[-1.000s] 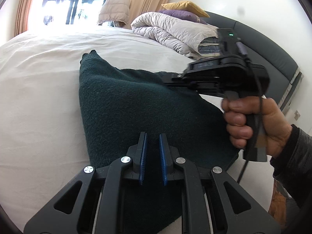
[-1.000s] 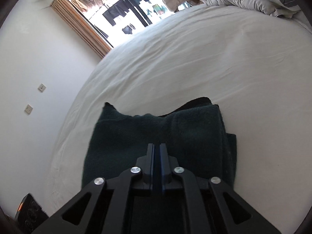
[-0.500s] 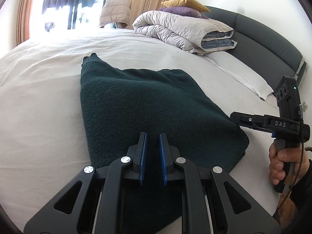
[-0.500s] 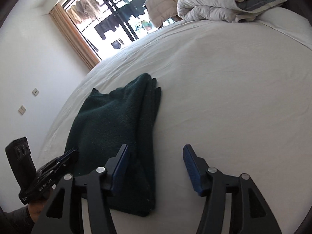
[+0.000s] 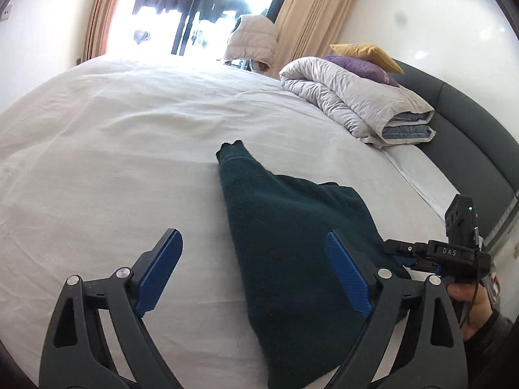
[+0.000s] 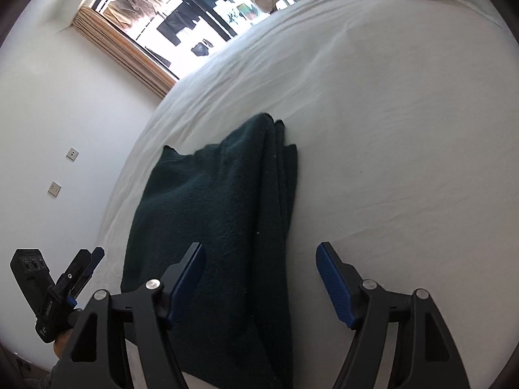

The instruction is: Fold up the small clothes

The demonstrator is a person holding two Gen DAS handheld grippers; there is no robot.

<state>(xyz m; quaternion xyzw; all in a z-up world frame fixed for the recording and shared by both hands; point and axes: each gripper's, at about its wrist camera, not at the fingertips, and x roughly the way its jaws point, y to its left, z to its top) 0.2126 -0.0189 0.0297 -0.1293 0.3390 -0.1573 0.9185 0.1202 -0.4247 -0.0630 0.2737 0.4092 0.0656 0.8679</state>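
Left gripper (image 5: 253, 270) and right gripper (image 6: 261, 287), jaws spread wide and empty, above the folded cloth (image 6: 220, 214) on the bed (image 6: 389, 129).

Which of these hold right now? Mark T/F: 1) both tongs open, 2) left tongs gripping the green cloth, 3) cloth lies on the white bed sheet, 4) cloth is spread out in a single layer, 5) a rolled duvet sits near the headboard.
1. Both tongs are open. True: the left tongs and right tongs both show a wide gap between their blue pads.
2. The left tongs grip the green cloth. False: nothing is held between the pads; the cloth lies on the bed.
3. The cloth lies on the white bed sheet. True.
4. The cloth is a single layer. False: stacked folded edges show along its right side.
5. A rolled duvet sits near the headboard. True.
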